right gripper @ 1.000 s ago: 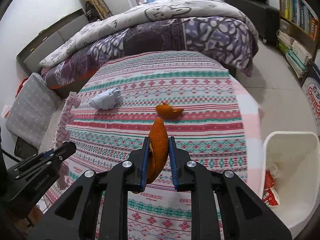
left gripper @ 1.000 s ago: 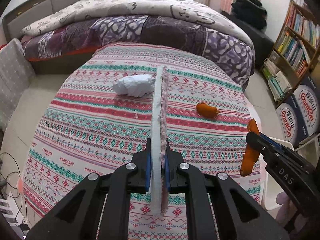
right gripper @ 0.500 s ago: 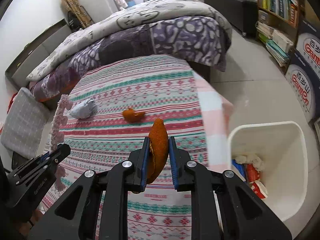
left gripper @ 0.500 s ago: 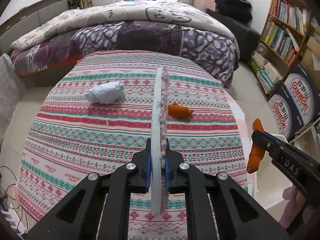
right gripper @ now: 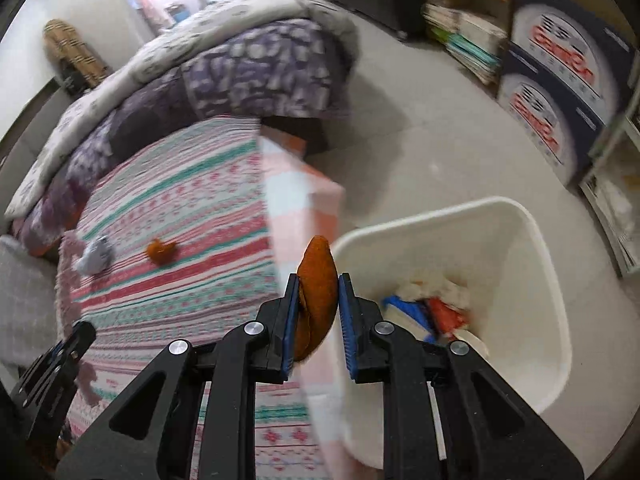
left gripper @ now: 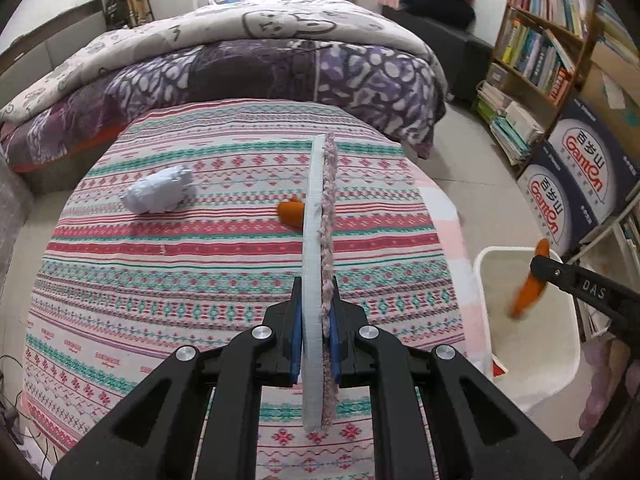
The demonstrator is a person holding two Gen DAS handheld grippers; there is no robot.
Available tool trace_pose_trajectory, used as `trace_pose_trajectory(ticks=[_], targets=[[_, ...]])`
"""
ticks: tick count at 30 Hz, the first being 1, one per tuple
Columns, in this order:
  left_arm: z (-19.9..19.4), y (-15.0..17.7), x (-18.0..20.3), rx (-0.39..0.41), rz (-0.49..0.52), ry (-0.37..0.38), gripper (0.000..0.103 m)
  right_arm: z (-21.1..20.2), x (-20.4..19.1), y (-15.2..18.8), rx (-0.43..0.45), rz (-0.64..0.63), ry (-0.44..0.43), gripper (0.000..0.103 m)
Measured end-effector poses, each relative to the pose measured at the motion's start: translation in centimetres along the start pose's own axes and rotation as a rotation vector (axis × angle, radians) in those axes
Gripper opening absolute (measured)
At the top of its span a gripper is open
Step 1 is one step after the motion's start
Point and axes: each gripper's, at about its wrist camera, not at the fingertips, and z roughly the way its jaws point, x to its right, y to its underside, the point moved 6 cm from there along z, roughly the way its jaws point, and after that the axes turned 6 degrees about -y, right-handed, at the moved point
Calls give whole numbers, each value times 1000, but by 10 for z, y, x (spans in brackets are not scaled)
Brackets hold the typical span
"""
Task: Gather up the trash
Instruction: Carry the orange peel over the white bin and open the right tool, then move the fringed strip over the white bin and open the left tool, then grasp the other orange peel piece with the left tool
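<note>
The right tongs [right gripper: 318, 312], low in the centre of the right wrist frame, are seen with their jaws opening around an orange peel [right gripper: 316, 292] that sits between the pads beside the rim of the white bin [right gripper: 536, 232] at lower right, so the drop-off step is judged to be in hand. The left tongs [left gripper: 316, 336] are pressed together on a flat white-and-pink pad [left gripper: 318, 240] above the striped worktop [left gripper: 160, 280]. A further shift over the bin seems called for; a second peel [left gripper: 290, 212] and crumpled paper [left gripper: 160, 192] are left at mid-frame.
</note>
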Motion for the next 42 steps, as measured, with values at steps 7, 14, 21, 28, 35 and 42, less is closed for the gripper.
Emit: trace_pose_trajectory(ticks=[7,14,21,28,35,42], targets=[[1,1,34,5,52,46,11,-10,42,-5,29,67,98,48],[1,6,76,9,114,126,11,-24,68,-11,72,119,132,64],[1,12,119,6,176,217,11,-35,85,-17,110,174,138,71],[1,20,158,-35,218,393,15,-44,103,-22,149,266,129,75],[18,-2,129,-15,146,219,65,-41,101,-21,139,325,73,80],[94,-21,14,-174,-271,-68,65,-37,61,-27,120,271,-19,81]])
